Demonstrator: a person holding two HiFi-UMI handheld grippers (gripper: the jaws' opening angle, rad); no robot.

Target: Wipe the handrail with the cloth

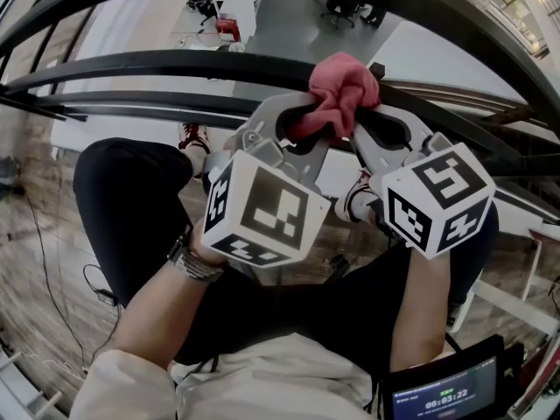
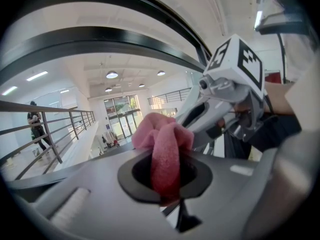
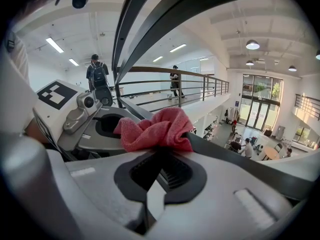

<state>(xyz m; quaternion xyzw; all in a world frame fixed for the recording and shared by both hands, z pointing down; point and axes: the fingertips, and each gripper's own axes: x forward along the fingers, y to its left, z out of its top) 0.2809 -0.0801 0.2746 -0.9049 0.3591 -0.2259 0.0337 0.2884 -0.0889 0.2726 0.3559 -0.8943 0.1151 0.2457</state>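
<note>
A crumpled pink cloth (image 1: 343, 87) is bunched just over the dark curved handrail (image 1: 157, 63). My left gripper (image 1: 308, 122) and right gripper (image 1: 360, 119) meet at it from below, tips nearly touching. In the left gripper view a strip of the cloth (image 2: 165, 156) runs down between the shut jaws of the left gripper (image 2: 167, 176), and the right gripper's body (image 2: 227, 86) is just behind it. The right gripper (image 3: 161, 151) is shut on the cloth's lower edge (image 3: 157, 129), which lies against a dark rail (image 3: 245, 161).
More dark rails (image 1: 131, 105) run below the top one, with an atrium floor (image 1: 289, 16) far beneath. My legs and shoes (image 1: 194, 138) are behind the railing. A screen (image 1: 446, 396) is at the lower right. People (image 3: 97, 74) stand on a distant walkway.
</note>
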